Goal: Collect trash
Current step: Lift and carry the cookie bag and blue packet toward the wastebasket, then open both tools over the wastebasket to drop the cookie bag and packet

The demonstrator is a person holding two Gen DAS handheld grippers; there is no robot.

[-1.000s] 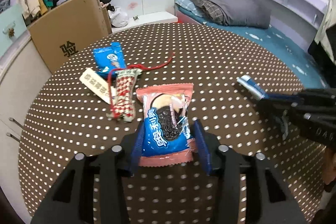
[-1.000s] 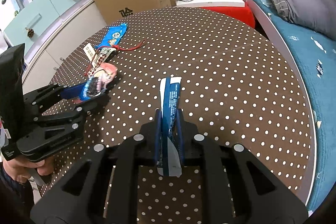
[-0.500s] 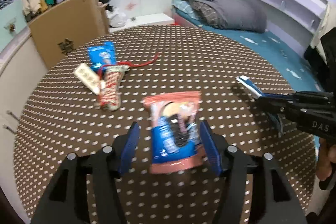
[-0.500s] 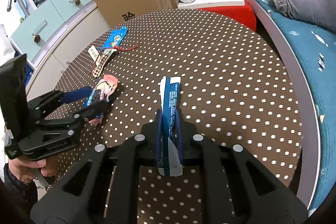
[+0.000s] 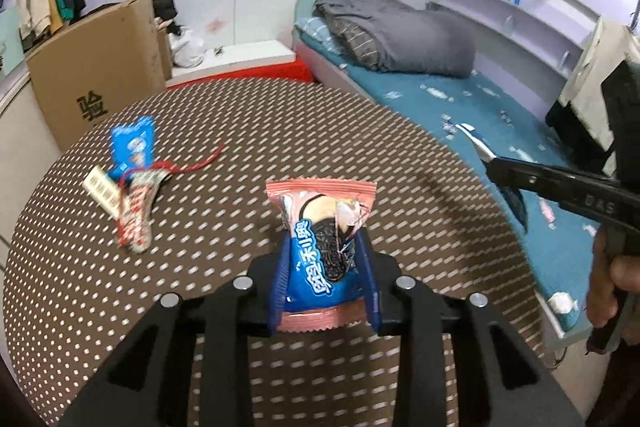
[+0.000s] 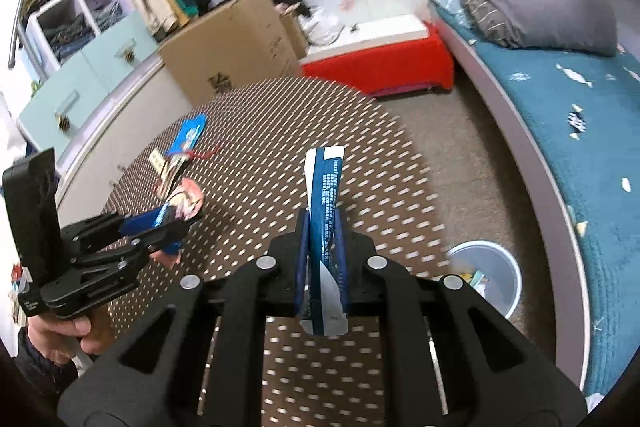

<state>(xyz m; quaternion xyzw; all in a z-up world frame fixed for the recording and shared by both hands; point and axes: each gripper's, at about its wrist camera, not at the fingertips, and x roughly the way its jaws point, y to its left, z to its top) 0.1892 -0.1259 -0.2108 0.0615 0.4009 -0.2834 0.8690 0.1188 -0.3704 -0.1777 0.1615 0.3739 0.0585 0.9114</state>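
Observation:
My left gripper (image 5: 323, 247) is shut on a pink and blue cookie packet (image 5: 322, 227) and holds it above the brown dotted round table (image 5: 240, 131). My right gripper (image 6: 322, 223) is shut on a thin blue and white wrapper (image 6: 326, 195), held upright above the table's right edge. In the right wrist view the left gripper (image 6: 176, 223) with its packet is at the left. In the left wrist view the right gripper (image 5: 490, 163) is at the right. A blue packet (image 5: 132, 145), a red and white wrapper (image 5: 136, 211) with a red string and a white tag (image 5: 102, 185) lie on the table's far left.
A round grey bin (image 6: 486, 277) with some trash in it stands on the floor right of the table. A cardboard box (image 5: 96, 75) stands behind the table. A bed (image 5: 460, 107) with a grey blanket runs along the right. A red step (image 6: 384, 67) lies beyond the table.
The left gripper closed on the cookie packet and lifted it off the table. Both grippers rose and swung right, so the floor and bin now show in the right wrist view.

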